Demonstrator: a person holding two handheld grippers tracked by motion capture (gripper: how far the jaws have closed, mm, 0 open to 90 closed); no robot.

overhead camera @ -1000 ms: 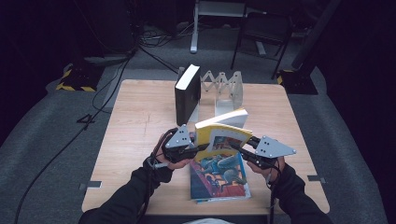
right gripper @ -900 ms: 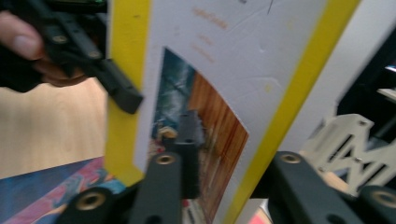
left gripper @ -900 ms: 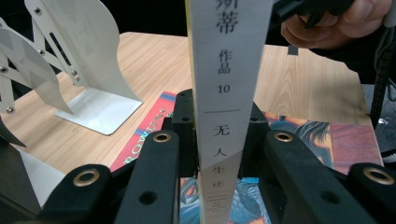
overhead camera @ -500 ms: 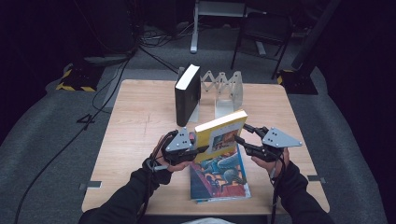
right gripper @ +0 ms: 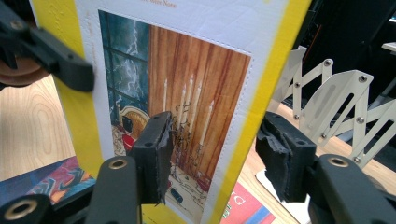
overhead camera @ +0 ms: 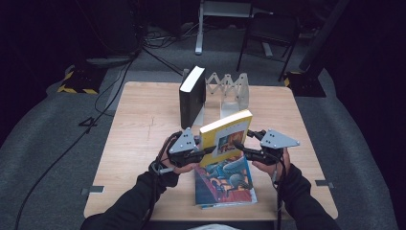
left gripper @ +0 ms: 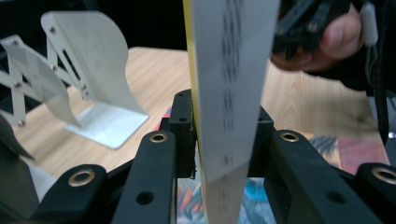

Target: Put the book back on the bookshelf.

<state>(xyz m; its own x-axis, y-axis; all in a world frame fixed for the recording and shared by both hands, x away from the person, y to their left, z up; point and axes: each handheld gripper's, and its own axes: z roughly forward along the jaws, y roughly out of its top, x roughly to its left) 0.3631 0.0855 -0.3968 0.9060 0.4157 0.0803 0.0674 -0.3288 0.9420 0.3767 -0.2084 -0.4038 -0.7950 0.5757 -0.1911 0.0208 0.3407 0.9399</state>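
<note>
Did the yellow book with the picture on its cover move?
Yes. The yellow book with the picture cover has tipped up and lifted off the colourful flat book, nearer the upright black book.

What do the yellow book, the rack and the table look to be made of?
Yellow book: paperback, matte card cover with printed picture and pale page edges. Rack: probably painted or light sheet metal, thin flat slats joined by rivets in a scissor pattern. Table: pale wood or wood-look laminate, with visible grain; which one cannot be told.
</note>
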